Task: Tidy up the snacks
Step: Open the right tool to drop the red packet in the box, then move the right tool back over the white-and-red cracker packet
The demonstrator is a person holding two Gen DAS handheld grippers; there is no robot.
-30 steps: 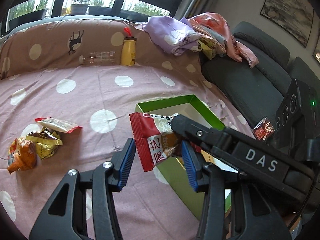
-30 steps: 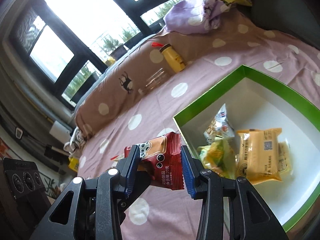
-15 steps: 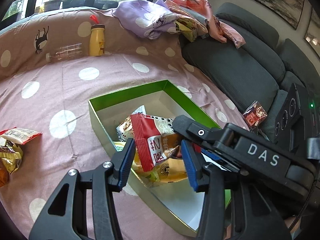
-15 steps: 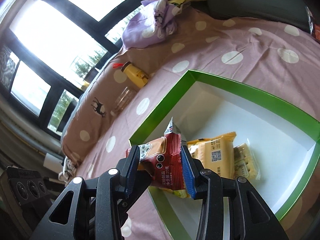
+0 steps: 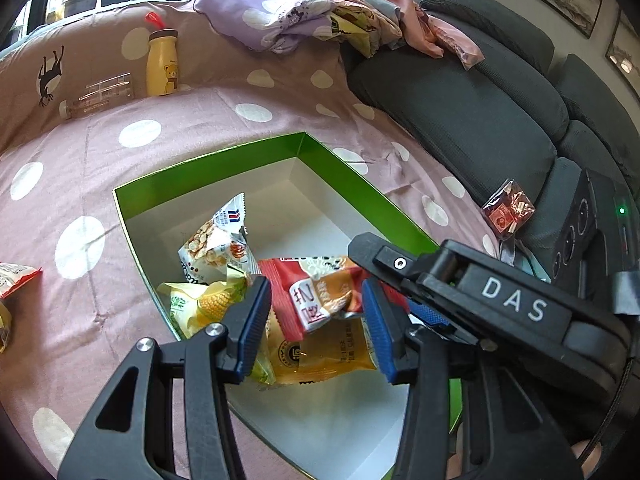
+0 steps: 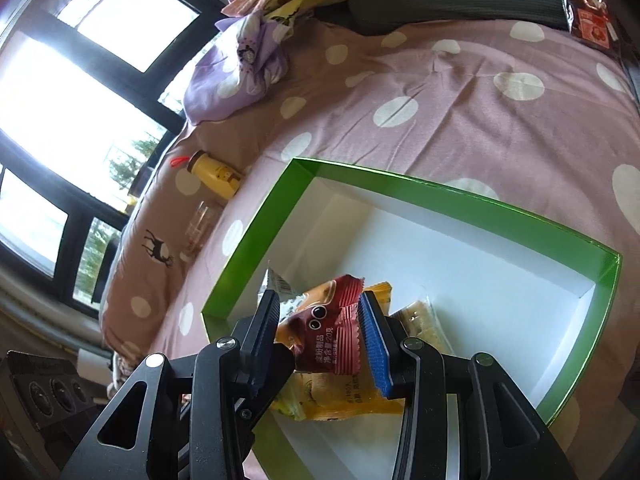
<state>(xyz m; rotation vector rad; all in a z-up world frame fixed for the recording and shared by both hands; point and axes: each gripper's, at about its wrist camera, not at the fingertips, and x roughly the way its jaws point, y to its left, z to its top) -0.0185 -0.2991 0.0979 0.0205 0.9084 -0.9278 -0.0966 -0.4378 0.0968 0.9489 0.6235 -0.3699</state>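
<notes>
Since the earlier frames, both grippers and the red snack packet (image 5: 316, 296) have travelled from above the polka-dot cloth (image 5: 140, 168) to above the green-rimmed box (image 5: 208, 160).

Current step, judged: depositing the packet. It hangs over the near-left part of the box interior, above an orange packet (image 5: 328, 356), a corn-printed packet (image 5: 208, 304) and a white peanut-printed packet (image 5: 216, 236).

Jaw state:
- Right gripper (image 6: 320, 332): jaws narrowed around the packet. The right pad (image 6: 374, 340) touches its crimped edge; contact on the left side cannot be confirmed.
- Left gripper (image 5: 316, 320): jaws spread wide, holding nothing. The packet sits between its fingers without visible contact.

Next move, judged: lower slightly, spread the right jaws, withdraw clear of the box wall. More packets (image 5: 16, 280) wait on the cloth at far left.

Legible writing:
- "DAS" on the right gripper body (image 5: 512, 300).
- Chinese characters on the red packet, including "20克" (image 6: 328, 332).
- Other print is too small to read.
</notes>
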